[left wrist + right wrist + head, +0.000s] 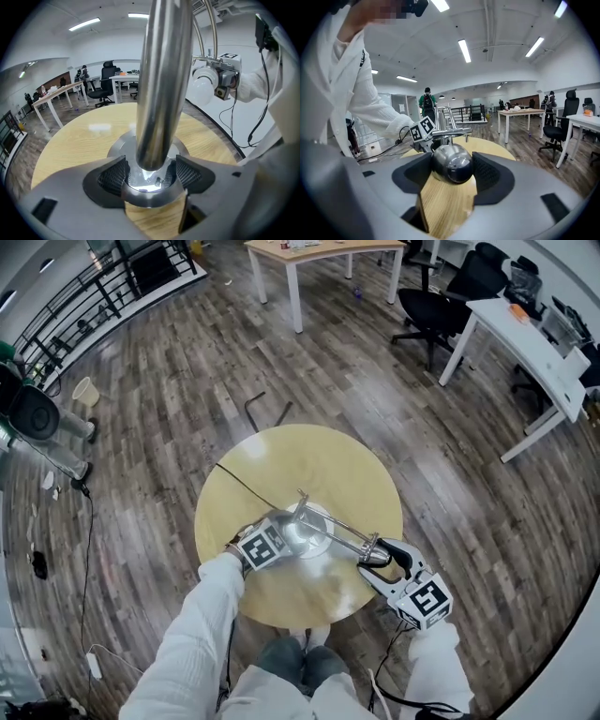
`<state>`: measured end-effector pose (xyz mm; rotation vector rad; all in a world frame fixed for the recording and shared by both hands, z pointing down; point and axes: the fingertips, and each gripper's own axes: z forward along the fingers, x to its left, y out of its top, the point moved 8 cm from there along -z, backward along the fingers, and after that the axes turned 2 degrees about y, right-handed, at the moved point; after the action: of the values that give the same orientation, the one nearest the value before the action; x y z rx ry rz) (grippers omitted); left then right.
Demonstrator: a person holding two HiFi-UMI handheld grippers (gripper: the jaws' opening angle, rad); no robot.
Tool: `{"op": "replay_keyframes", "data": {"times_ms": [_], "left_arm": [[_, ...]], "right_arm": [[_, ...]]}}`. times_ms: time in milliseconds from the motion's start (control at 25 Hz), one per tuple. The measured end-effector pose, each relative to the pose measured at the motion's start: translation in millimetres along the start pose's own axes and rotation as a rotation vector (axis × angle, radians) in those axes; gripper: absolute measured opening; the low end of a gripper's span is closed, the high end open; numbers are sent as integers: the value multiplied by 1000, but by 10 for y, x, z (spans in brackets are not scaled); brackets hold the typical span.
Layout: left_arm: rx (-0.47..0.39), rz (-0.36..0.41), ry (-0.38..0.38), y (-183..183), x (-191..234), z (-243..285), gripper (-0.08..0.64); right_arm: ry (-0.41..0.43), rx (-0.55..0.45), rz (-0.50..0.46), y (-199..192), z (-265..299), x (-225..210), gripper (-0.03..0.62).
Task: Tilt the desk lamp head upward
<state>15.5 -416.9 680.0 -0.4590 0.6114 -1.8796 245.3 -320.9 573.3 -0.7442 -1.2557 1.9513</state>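
Observation:
A chrome desk lamp stands on the round wooden table. Its base is near the table's front, and its thin arms run right to the head. My left gripper is shut on the upright post just above the base disc. My right gripper is shut on the rounded chrome lamp head, pads on either side. In the left gripper view the white bulb faces me, with the right gripper's marker cube behind it.
A black cord runs from the lamp across the table to the left edge. White desks and black office chairs stand at the back right. A railing is at the back left. A person stands far off.

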Motion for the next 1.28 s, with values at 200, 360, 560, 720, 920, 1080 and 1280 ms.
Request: {"op": "replay_keyframes", "data": {"times_ms": [200,360,560,720,920,1080,1280], "left_arm": [[25,2,-4,17,-3,-22,331],[33,7,0,29,-32,-27,331],[60,2,-8,31,-54,-29,330],[46,6,-7,1,-74,-67,330],[84,-3,-11,-19,-64,-73,330],[101,-11,-22,-33,-93,-84,330],[94,12,-19,-13,-84,-108,330]], "right_arm": [[-4,3,-65,359,-266,33,267],[4,-10,-97,621,-429,65,267],[26,-31,-150,1137,-592,117,267],[53,13,-206,1589,-573,247,267],[77,58,-250,2111,-462,328,267],[80,130,-287,2536,-267,441,267],[110,127,-331,2932,76,561,265]]}}
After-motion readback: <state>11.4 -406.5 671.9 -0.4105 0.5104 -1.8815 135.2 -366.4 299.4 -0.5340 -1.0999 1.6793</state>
